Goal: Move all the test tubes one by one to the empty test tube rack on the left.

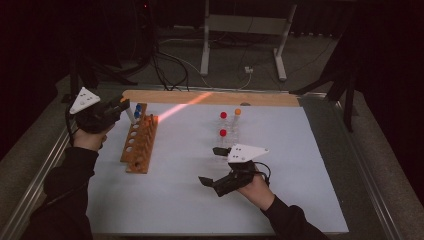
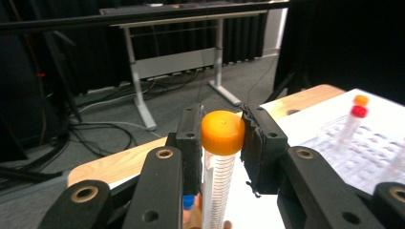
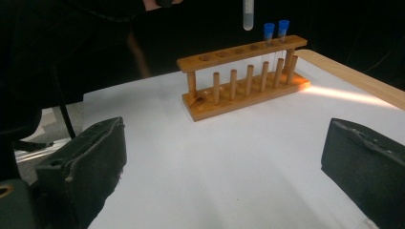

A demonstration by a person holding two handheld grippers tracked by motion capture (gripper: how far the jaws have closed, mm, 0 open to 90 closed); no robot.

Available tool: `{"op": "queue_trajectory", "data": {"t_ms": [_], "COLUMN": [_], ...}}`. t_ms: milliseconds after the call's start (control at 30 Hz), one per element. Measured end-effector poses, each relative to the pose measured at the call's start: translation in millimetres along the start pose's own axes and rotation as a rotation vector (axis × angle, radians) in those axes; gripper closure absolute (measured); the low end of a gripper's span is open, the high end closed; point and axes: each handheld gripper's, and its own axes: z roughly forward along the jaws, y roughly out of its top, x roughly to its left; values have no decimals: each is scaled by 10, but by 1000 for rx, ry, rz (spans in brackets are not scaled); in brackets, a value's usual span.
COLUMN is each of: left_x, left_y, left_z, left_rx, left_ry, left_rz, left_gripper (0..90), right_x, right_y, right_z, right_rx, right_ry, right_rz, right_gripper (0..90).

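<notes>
Seen from the high view, the left hand-held gripper [image 1: 121,106] hangs over the far end of a wooden rack [image 1: 140,144] on the white tabletop [image 1: 280,200], while the right hand-held gripper [image 1: 212,167] rests low near the middle, its jaws spread with nothing between them; capped tubes [image 1: 223,134] stand in a clear stand beyond it.

In the left gripper view, the pads pinch an orange-capped tube [image 2: 220,157] just below its cap, held upright.

The right gripper view shows the tube's rounded tip [image 3: 248,19] hanging above the rack [image 3: 243,78], beside two blue-capped tubes [image 3: 275,28]. The likely risk: a tip lowered off-centre would strike the rack's top board, tilting the tube in the pads or nudging the rack.
</notes>
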Motion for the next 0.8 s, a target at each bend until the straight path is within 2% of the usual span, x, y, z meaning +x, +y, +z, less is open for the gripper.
{"op": "queue_trajectory", "data": {"t_ms": [67,233,300,333,400,500,567,800], "left_x": [35,81,120,124,136,127,108,68], "left_y": [-35,-141,-183,-202,-241,-299,-341,-526], "left_z": [37,140,168,183,206,246,274,361], "left_rx": [-1,11,10,17,22,43,61,96], "left_ry": [-2,30,22,34,33,34,37,26], "left_rz": [-18,-22,-52,-49,-57,-61,-48,-65], "left_gripper": [714,714,715,714,715,714,714,714], "right_x": [2,1,-3,-5,-8,-12,-18,-16], "right_y": [0,3,3,4,4,0,-3,-1], "right_z": [2,-10,-15,-18,-24,-26,-25,-30], "right_rx": [1,-5,-5,-6,-8,-6,-4,-5], "right_ry": [4,6,5,4,6,5,2,5], "right_rz": [-2,2,3,4,5,6,3,4], "right_gripper": [13,13,13,13,13,13,13,13]}}
